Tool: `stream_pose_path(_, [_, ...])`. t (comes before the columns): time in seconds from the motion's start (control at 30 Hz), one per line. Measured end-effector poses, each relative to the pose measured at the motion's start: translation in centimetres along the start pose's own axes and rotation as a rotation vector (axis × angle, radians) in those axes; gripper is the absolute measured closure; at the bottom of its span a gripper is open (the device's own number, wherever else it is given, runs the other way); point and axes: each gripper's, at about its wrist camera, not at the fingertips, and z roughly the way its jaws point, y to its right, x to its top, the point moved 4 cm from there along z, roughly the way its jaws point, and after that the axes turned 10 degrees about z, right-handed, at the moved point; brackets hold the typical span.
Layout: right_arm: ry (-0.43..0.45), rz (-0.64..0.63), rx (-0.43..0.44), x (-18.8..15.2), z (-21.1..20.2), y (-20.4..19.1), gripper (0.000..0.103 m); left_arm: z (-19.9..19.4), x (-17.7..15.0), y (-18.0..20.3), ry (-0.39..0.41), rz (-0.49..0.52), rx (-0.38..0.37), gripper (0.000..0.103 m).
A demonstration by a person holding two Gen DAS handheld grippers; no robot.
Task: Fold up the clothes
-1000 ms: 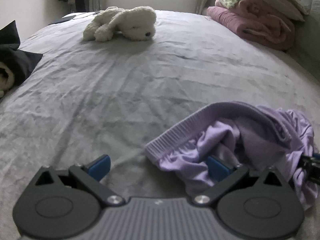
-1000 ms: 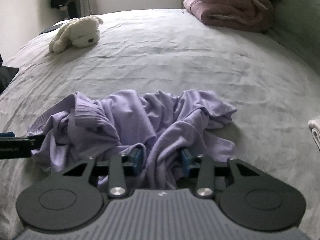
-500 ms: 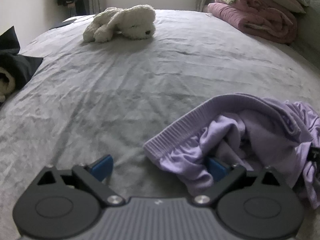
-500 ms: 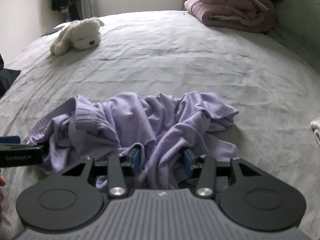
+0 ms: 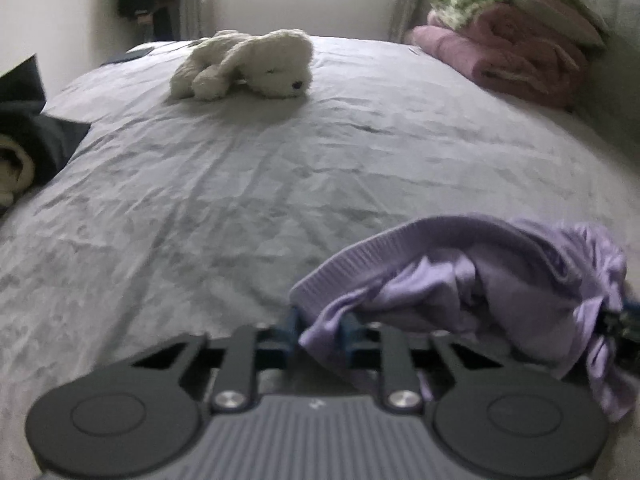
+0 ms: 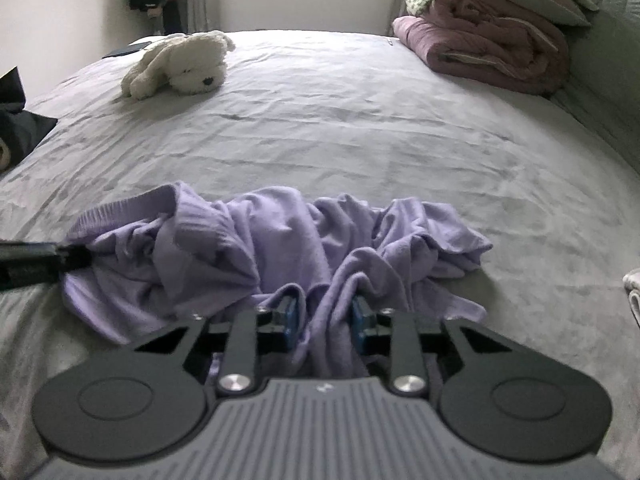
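Note:
A crumpled lilac garment [image 6: 280, 240] with a ribbed hem lies on the grey bed sheet [image 6: 360, 128]. In the left wrist view its ribbed hem [image 5: 384, 248] arches just ahead of my left gripper [image 5: 322, 332]. That gripper's jaws are closing, and a corner of the cloth is pinched between the blue pads. My right gripper [image 6: 325, 318] sits at the near middle of the garment, its jaws closing on a bunched fold that fills the gap between the pads. In the right wrist view the left gripper [image 6: 36, 260] shows at the garment's left end.
A white plush dog [image 5: 248, 66] lies at the far left of the bed. Folded pink and green blankets [image 5: 516, 48] are stacked at the far right. Dark clothing [image 5: 32, 136] sits off the left edge, and a white item [image 6: 632, 292] shows at the right edge.
The left jaws went from wide open to nearly closed on the garment's corner. The right jaws narrowed on the fold between them. Both hands stayed roughly in place.

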Motion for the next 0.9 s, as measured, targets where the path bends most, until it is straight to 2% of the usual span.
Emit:
stream_pose_path(0.13, [0.01, -0.03, 0.017, -0.1, -0.3, -0.8, 0.084, -1.5, 0.8, -2.2, 0.045, -0.064, 0.036, 0.09])
stream_pose_path(0.3, [0.011, -0.042, 0.053, 0.0, -0.6, -1.5, 0.085, -3.1, 1.3, -5.6, 0.082, -0.15, 0.059, 0.09])
stream_pose_path(0.33, [0.013, -0.048, 0.061, -0.1, -0.7, -1.7, 0.085, -3.5, 1.4, -6.3, 0.088, -0.166, 0.062, 0.093])
stream_pose_path(0.37, [0.013, -0.057, 0.071, -0.1, -0.9, -2.1, 0.085, -3.8, 1.5, -7.1, 0.099, -0.177, 0.085, 0.098])
stream_pose_path(0.5, [-0.01, -0.095, 0.119, -0.7, -1.2, -3.4, 0.084, -5.5, 2.0, -10.4, 0.157, -0.194, 0.222, 0.1])
stream_pose_path(0.63, [-0.079, -0.112, 0.231, -1.4, -1.6, -4.7, 0.079, -5.2, 1.9, -11.6, 0.123, -0.15, 0.19, 0.099])
stream_pose_path(0.67, [-0.101, -0.119, 0.268, -1.6, -1.8, -5.0, 0.079, -4.8, 1.7, -11.3, 0.104, -0.135, 0.161, 0.098])
stream_pose_path(0.7, [-0.112, -0.134, 0.286, -1.8, -2.0, -5.4, 0.079, -4.3, 1.5, -10.7, 0.082, -0.119, 0.126, 0.095])
stream_pose_path(0.73, [-0.123, -0.149, 0.305, -2.1, -2.2, -5.8, 0.079, -3.8, 1.3, -10.2, 0.06, -0.102, 0.09, 0.086])
stream_pose_path(0.77, [-0.126, -0.163, 0.311, -2.3, -2.4, -6.0, 0.079, -3.4, 1.2, -9.6, 0.041, -0.097, 0.053, 0.069])
stream_pose_path(0.8, [-0.119, -0.164, 0.305, -2.2, -2.5, -5.9, 0.079, -3.1, 1.2, -9.3, 0.03, -0.099, 0.024, 0.058])
stream_pose_path(0.83, [-0.113, -0.165, 0.3, -2.1, -2.6, -5.9, 0.079, -2.9, 1.3, -8.9, 0.023, -0.1, -0.006, 0.042])
stream_pose_path(0.9, [-0.09, -0.136, 0.273, -1.3, -2.6, -5.0, 0.078, -2.7, 1.5, -8.1, 0.022, -0.084, -0.041, 0.036])
